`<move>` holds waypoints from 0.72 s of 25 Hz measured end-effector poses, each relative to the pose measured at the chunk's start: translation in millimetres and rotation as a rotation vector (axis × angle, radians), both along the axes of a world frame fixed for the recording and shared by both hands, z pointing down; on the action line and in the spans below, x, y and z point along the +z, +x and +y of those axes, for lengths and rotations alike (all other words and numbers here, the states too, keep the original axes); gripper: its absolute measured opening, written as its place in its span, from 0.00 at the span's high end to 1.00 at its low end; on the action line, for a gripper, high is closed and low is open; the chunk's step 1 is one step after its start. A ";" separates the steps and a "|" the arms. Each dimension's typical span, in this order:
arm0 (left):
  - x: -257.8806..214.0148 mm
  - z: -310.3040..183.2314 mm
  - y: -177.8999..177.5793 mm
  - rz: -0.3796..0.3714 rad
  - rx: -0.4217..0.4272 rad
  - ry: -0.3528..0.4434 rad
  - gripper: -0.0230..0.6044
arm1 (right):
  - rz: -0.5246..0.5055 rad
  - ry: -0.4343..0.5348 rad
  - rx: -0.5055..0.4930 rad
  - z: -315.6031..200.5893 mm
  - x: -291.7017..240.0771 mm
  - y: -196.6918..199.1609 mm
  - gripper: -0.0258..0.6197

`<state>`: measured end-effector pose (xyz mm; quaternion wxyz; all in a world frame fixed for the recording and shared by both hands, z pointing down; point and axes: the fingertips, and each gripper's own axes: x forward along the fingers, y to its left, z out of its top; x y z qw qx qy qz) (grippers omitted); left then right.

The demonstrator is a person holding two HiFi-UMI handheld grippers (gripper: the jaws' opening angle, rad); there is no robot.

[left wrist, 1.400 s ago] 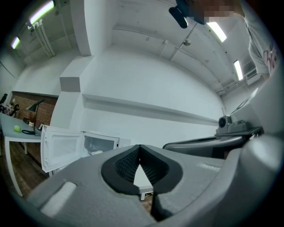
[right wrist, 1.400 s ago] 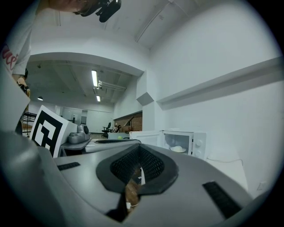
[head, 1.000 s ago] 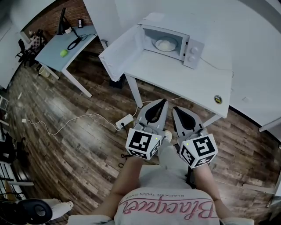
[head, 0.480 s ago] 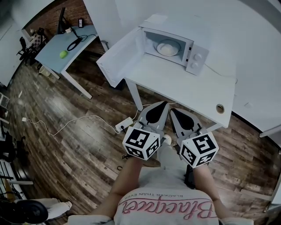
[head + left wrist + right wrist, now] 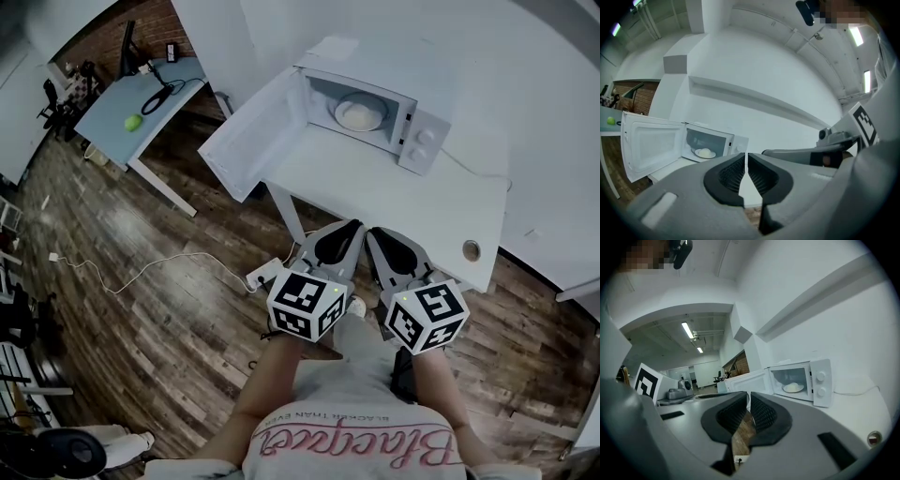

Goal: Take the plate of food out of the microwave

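The white microwave [image 5: 424, 141] stands at the back of a white table [image 5: 394, 192] with its door [image 5: 251, 141] swung wide to the left. Inside sits a plate of pale food [image 5: 359, 114], also visible as the plate [image 5: 705, 153] in the left gripper view and the plate [image 5: 792, 387] in the right gripper view. My left gripper [image 5: 351, 227] and right gripper [image 5: 376, 234] are held side by side near my body, short of the table's front edge. The left one is shut and empty. The right one's jaws are just starting to open, still almost together, nothing between them.
A small round disc [image 5: 471, 250] lies near the table's front right corner. A power strip [image 5: 265, 274] and its cable lie on the wooden floor beside the table leg. A grey-blue desk [image 5: 112, 111] with a green object [image 5: 132, 122] stands far left.
The table and microwave have drawn a little nearer and lower in the head view. Both grippers stay side by side in front of my body.
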<state>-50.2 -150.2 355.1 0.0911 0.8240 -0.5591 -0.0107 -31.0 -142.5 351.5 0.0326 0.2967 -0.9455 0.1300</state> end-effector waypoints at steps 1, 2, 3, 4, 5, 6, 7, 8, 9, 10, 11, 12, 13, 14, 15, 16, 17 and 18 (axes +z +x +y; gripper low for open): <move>-1.1 -4.6 -0.7 0.005 -0.002 0.002 0.96 | -0.005 0.003 0.002 -4.5 -1.7 -0.4 0.94; -2.4 -9.7 -1.5 0.010 -0.003 0.004 0.95 | -0.011 0.007 0.002 -9.2 -3.4 -1.0 0.94; -3.4 -15.4 -2.8 0.014 -0.006 0.006 0.96 | -0.017 0.009 -0.001 -13.9 -5.2 -1.8 0.94; -4.4 -21.4 -4.4 0.017 -0.011 0.007 0.96 | -0.027 0.005 -0.008 -18.4 -6.8 -2.8 0.94; -5.6 -27.3 -6.2 0.022 -0.017 0.010 0.96 | -0.040 -0.005 -0.021 -22.2 -8.4 -4.0 0.94; -7.1 -32.6 -8.3 0.028 -0.024 0.014 0.96 | -0.051 -0.018 -0.035 -25.5 -9.6 -5.2 0.94; -9.1 -37.2 -10.3 0.037 -0.030 0.021 0.96 | -0.054 -0.026 -0.047 -28.8 -10.3 -6.0 0.94; -11.4 -41.2 -12.1 0.049 -0.035 0.031 0.96 | -0.047 -0.025 -0.055 -32.6 -10.7 -6.3 0.94; -14.1 -45.0 -13.7 0.063 -0.037 0.044 0.96 | -0.035 -0.015 -0.058 -36.9 -11.1 -6.5 0.94; -16.9 -49.0 -15.4 0.078 -0.038 0.058 0.96 | -0.022 0.000 -0.058 -42.0 -11.5 -6.7 0.94; -19.4 -53.4 -17.3 0.090 -0.040 0.070 0.96 | -0.013 0.012 -0.058 -47.6 -11.9 -7.3 0.94; -21.3 -58.3 -19.3 0.095 -0.043 0.079 0.96 | -0.005 0.019 -0.060 -53.3 -11.9 -8.5 0.94; -22.6 -63.7 -20.9 0.094 -0.047 0.084 0.96 | 0.003 0.021 -0.064 -59.1 -11.3 -9.9 0.94; -23.6 -69.5 -22.0 0.092 -0.050 0.086 0.96 | 0.012 0.017 -0.068 -64.9 -10.3 -11.5 0.94; -24.4 -75.7 -22.7 0.092 -0.051 0.085 0.96 | 0.020 0.013 -0.071 -71.0 -9.4 -13.1 0.94; -24.9 -82.1 -23.1 0.092 -0.052 0.081 0.96 | 0.025 0.009 -0.070 -77.2 -9.1 -14.4 0.94; -25.0 -88.6 -23.7 0.091 -0.052 0.077 0.96 | 0.026 0.007 -0.067 -83.3 -9.3 -15.6 0.94; -24.8 -94.9 -24.6 0.086 -0.055 0.076 0.96 | 0.027 0.010 -0.065 -88.9 -9.7 -16.7 0.94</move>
